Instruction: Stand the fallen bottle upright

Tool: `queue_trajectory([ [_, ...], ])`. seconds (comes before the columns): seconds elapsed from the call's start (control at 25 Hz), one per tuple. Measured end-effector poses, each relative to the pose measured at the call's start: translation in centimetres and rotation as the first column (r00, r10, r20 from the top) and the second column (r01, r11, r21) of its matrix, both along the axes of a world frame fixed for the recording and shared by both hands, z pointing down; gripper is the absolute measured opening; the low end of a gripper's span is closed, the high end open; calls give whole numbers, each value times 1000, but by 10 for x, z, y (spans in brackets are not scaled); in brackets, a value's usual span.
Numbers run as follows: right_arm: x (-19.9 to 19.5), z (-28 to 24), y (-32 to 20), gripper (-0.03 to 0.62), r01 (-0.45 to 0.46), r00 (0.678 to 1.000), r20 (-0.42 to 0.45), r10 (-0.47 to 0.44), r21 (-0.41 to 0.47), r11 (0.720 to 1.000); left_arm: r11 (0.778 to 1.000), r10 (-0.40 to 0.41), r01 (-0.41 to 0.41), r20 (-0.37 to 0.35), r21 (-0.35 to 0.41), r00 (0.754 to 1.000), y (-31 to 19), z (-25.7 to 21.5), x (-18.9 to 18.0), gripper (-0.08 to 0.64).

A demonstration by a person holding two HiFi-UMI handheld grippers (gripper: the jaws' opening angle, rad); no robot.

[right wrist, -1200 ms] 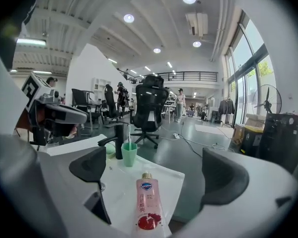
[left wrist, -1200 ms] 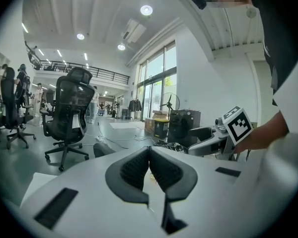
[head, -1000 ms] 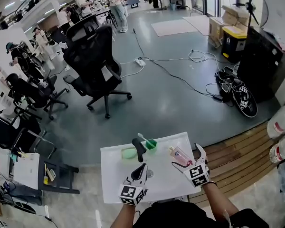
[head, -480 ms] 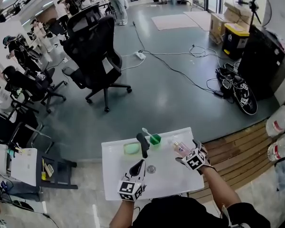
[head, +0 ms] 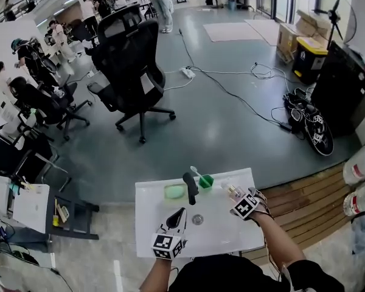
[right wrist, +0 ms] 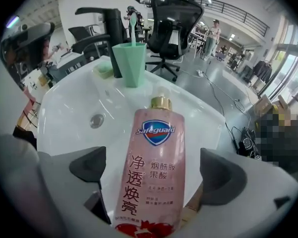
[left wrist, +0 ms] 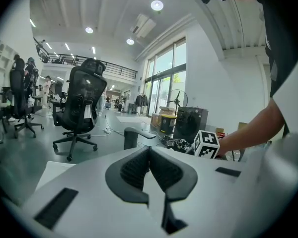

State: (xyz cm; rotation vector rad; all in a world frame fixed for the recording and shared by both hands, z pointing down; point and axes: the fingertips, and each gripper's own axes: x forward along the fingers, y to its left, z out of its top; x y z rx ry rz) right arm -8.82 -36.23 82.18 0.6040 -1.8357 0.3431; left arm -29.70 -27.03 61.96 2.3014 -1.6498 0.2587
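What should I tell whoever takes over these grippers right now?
Left gripper: tongs shut, empty, over the near side of the white sink.
Right gripper: tongs open, straddling the pink Safeguard bottle, not clamped on it.
Bottle: not upright, at the sink's right side, gold cap toward the basin. The green cup and black faucet are beyond it.
Done: Right gripper is lined up on the bottle.
Left: close on it, stand it upright, release.
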Motion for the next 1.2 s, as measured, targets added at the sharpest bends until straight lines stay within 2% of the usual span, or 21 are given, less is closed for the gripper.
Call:
queue_trajectory([
  [0.08,3,5,3,595,10,999,-37,-11,-4,1000,1000,-3,3,-1,-4,1000,4,2,-3,18],
  [0.28,7,14,6,505,12,993,-121,-13,-6,1000,1000,-9,9,-4,-11,1000,9,6,-9,18],
  [0.48,1,9,3,429,-6,993,-119,8,17,1000,1000,-10,10,-4,-3,1000,12,2,-11,17],
  [0.6,-3,4,3,333,27,993,-115,-25,11,1000,1000,-15,15,-3,0,1000,14,0,-13,17],
  [0.92,-6,4,3,327,63,989,-133,-63,-4,998,1000,-18,18,-6,-4,1000,17,3,-16,18],
  [1.2,-6,-1,3,317,44,994,-99,-41,26,999,1000,-16,16,-6,1,1000,21,1,-16,17],
])
